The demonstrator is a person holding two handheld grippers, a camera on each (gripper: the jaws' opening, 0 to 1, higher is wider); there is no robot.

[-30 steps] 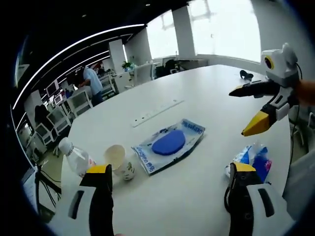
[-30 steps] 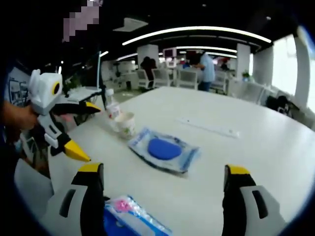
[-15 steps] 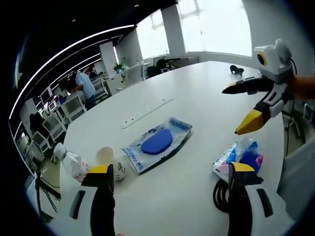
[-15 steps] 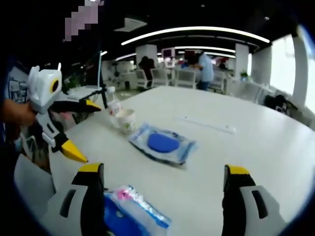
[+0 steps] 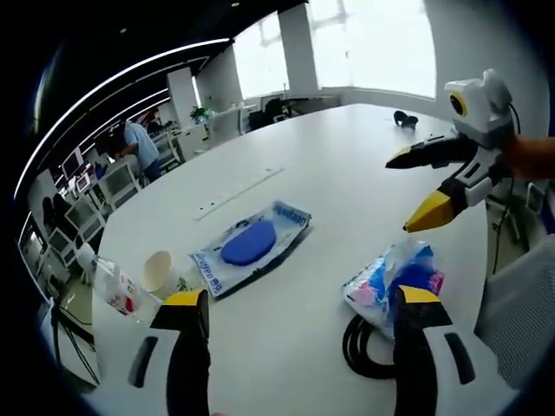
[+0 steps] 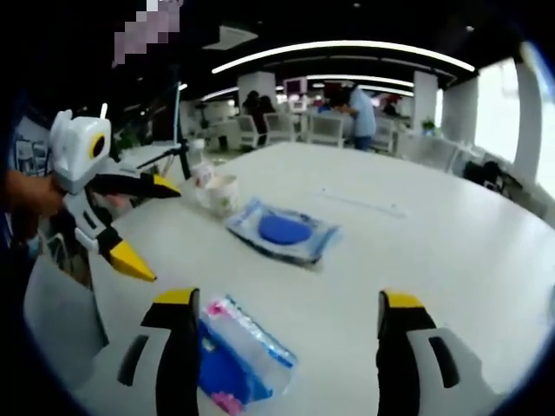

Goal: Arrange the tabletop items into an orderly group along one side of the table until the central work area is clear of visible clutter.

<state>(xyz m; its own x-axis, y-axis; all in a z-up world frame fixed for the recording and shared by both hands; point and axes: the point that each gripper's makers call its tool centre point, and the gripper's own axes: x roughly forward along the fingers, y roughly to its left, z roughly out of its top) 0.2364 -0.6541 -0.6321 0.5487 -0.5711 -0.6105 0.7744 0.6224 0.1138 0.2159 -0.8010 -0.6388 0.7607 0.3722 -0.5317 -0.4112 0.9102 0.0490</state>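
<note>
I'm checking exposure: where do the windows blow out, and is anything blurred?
Left gripper view: the windows behind the table are washed out white. Right gripper view: a window glares at the right edge; the near packet looks soft.

Clear pouch with blue disc [image 5: 250, 247] lying flat mid-table, paper cup [image 5: 159, 271] beside tipped bottle [image 5: 113, 287], blue-pink packet [image 5: 395, 279] touching black cable coil [image 5: 362, 351]

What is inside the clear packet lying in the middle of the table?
The clear packet holds a flat blue oval object, also seen in the right gripper view. Printed blue bands cross the wrapper's ends. The print is too small to read, and anything beneath the blue piece is covered.
</note>
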